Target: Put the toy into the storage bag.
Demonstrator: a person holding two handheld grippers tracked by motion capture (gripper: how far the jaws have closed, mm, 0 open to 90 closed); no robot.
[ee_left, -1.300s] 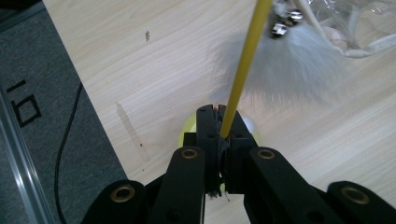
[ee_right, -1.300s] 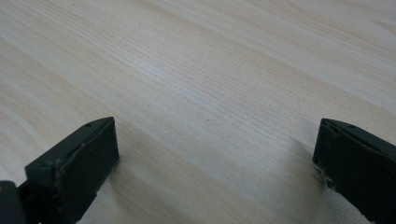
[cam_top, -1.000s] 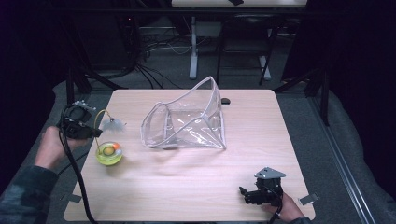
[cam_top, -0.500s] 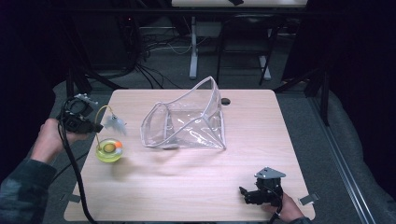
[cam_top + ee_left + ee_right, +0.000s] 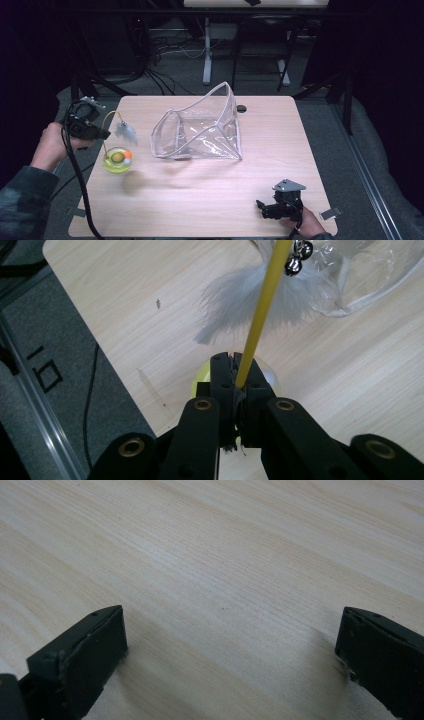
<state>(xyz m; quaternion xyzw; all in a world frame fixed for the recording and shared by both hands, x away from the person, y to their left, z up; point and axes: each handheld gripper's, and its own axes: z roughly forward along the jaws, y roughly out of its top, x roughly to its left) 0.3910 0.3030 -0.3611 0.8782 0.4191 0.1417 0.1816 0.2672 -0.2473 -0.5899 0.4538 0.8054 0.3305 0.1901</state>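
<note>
Judging by size first: counter (image 5: 210, 200) carries a clear plastic pouch (image 5: 200, 132) near its middle, mouth propped open toward the left side in the high view. Pouch looks light, floppy, slick film with a stiffer piped rim; best held at that rim, not the film.

Cat toy next: a yellow wand (image 5: 260, 315) rising from a round yellow-green base (image 5: 117, 159), with a white feather tuft (image 5: 260, 310) and small bells (image 5: 297, 257) at the far end. Base sits at the counter's left edge, just left of the pouch and apart from it. Toy reads as very light; the wand is thin, springy and smooth, so it will likely whip and twist in a grip. Feather is soft and fragile, bells loose: poor grasp points.

Left gripper (image 5: 235, 370) has its jaws clenched on the wand, low near the base, which seems the right spot. Right gripper (image 5: 230, 645) rests at the counter's near right, jaws spread wide with nothing between them.
</note>
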